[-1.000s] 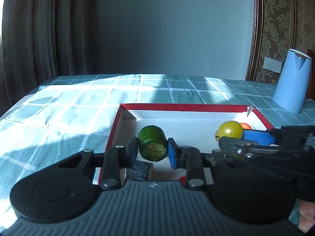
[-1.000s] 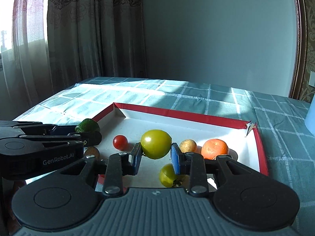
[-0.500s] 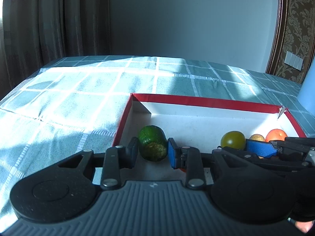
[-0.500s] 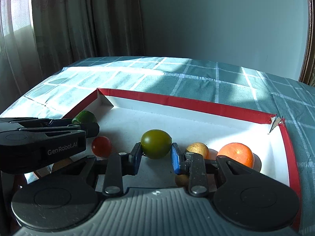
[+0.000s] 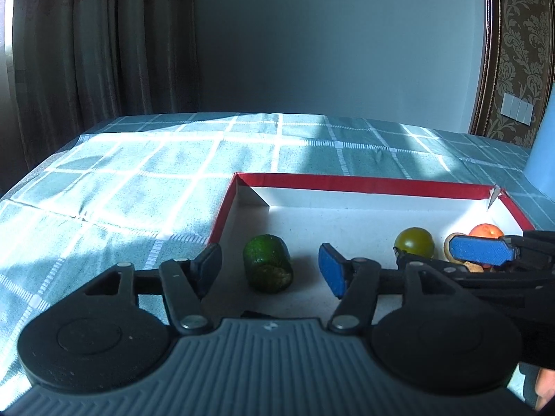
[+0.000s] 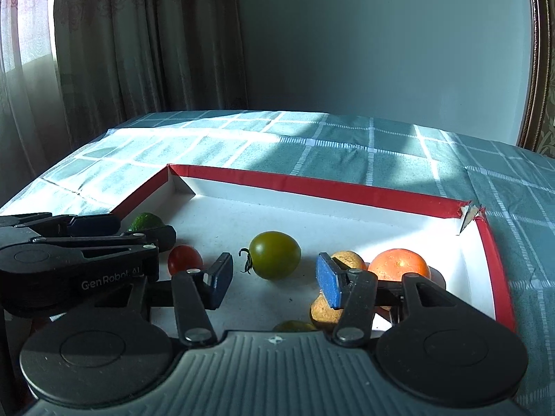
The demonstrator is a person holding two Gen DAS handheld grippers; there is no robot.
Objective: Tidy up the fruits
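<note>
A shallow red-rimmed box (image 5: 364, 182) (image 6: 312, 183) with a white floor lies on the checked tablecloth. A cut green cucumber piece (image 5: 267, 267) rests on the box floor between the fingers of my left gripper (image 5: 270, 270), whose jaws are opening and clear of it. A green tomato (image 6: 275, 254) (image 5: 414, 241) sits on the floor between the fingers of my right gripper (image 6: 274, 279), also opening and apart from it. In the right wrist view my left gripper's body (image 6: 79, 256) crosses the left side, with the cucumber's top (image 6: 145, 221) behind it.
Also in the box: a red cherry tomato (image 6: 184, 258), an orange (image 6: 399, 263) (image 5: 485, 230), two small tan fruits (image 6: 348, 260) (image 6: 324, 310) and a yellowish fruit (image 6: 295, 326) at the near edge. A blue kettle (image 5: 543, 159) stands at the right. Curtains hang at the left.
Both grippers came down into the box and let go. The cucumber piece and the green tomato, held a second ago, now lie on the box floor between opened fingers.
</note>
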